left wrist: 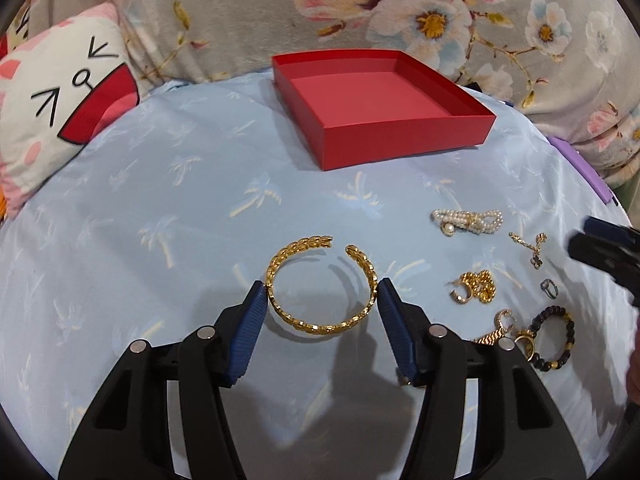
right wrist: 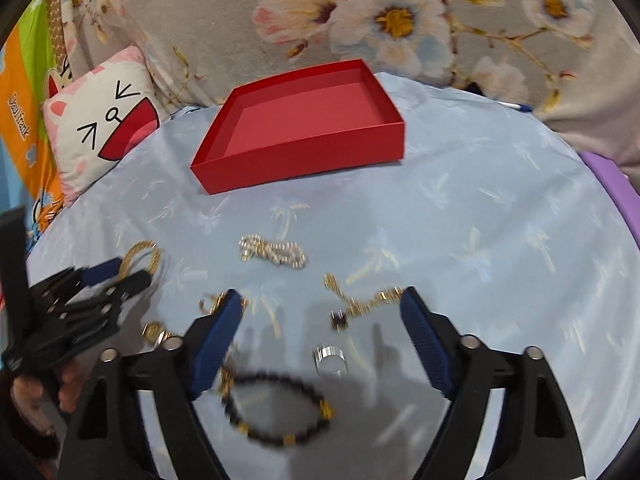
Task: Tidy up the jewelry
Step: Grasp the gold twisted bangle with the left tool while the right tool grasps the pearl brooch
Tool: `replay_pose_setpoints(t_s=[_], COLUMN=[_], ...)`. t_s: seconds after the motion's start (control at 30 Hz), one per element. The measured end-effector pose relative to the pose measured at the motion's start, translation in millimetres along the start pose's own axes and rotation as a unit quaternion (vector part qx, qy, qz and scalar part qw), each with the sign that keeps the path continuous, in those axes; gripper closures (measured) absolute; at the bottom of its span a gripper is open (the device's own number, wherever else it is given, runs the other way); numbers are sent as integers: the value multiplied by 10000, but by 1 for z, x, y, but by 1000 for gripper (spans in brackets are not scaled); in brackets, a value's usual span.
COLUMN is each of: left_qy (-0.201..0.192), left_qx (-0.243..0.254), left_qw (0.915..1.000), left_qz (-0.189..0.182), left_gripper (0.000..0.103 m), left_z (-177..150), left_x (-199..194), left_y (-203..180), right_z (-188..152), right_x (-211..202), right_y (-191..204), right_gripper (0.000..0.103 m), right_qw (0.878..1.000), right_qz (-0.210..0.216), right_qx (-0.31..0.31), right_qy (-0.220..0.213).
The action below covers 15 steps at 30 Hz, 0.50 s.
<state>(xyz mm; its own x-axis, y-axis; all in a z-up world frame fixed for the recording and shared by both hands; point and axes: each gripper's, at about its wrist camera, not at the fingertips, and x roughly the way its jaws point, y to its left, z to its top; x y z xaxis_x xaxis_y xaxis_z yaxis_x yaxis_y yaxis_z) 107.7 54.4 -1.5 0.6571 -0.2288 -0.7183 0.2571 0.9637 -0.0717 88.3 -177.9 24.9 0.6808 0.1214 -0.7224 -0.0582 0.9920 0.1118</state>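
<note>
The left hand-held gripper is sitting low over the pale blue palm-print cloth that is covering the surface, its blue pads spread apart on either side of an open gold cuff bracelet; the pads are lying right against the bracelet's outer sides, though whether they are pressing on it cannot be told, and the bracelet is resting flat on the cloth. The right hand-held gripper is hovering released, jaws wide, over a loose cluster of jewelry. Nearest to it a dark beaded bracelet with gold spacers is lying blurred on the cloth, with a silver ring just beyond it and a thin gold chain with a small dark charm a little farther on. In the left wrist view, gold hoop earrings are clumping together near the cuff's right side, and a pearl piece is lying farther back. Beyond all the jewelry, well apart from it, an open red box is standing on the cloth. A white cushion with a cartoon face is leaning at the far left, and a grey floral fabric is filling the background.
</note>
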Motion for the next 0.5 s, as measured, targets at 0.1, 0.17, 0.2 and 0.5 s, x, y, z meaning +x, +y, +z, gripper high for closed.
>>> replay_pose_setpoints(t_s=[0.1, 0.17, 0.2, 0.5], left_qy=[-66, -53, -50, 24], left_qx=[-61, -40, -40, -164], left_qw=[10000, 10000, 10000, 9998], left_qz=[-21, -51, -62, -121], left_gripper=[48, 48, 48, 48], left_z=[-1, -1, -1, -2], left_x=[-2, -2, -1, 2], left_y=[4, 3, 3, 7], right_z=[11, 14, 15, 15], right_x=[26, 39, 45, 75], right_y=[9, 16, 18, 26], right_gripper=[37, 37, 38, 56], right_qw=[9997, 9992, 9990, 9971], right_qz=[94, 90, 68, 162], right_qx=[-189, -345, -406, -599], right_qy=[150, 171, 181, 446])
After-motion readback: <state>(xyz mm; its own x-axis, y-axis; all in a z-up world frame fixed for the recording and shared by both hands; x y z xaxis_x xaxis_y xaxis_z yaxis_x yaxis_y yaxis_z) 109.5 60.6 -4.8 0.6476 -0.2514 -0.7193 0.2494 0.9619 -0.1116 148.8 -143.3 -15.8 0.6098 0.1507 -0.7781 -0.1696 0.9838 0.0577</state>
